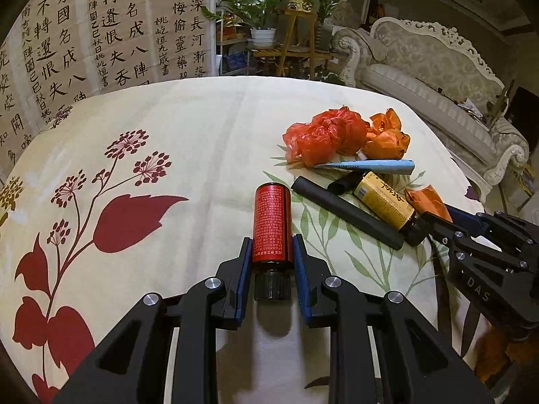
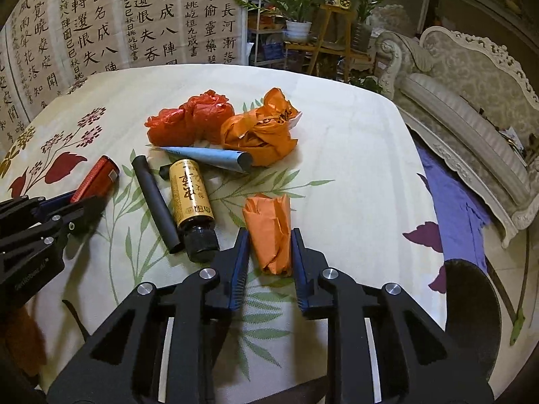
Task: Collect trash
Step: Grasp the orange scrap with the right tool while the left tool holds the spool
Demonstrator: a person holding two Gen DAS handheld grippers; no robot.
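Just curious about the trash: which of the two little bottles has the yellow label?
The yellow-labelled bottle lies free beside the black tube; the other, the red bottle, sits between the left tool's fingers.

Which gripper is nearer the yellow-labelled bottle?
Right. The right gripper, closed around an orange wrapper, sits just beside the yellow-labelled bottle's cap; the left gripper, across the black tube, holds the red bottle.

"DAS" on right tongs (image 1: 429, 222); calligraphy wall hanging (image 1: 101, 27).

Left tool (image 1: 272, 245) clamps red bottle (image 1: 272, 224) on tablecloth (image 1: 202, 141).
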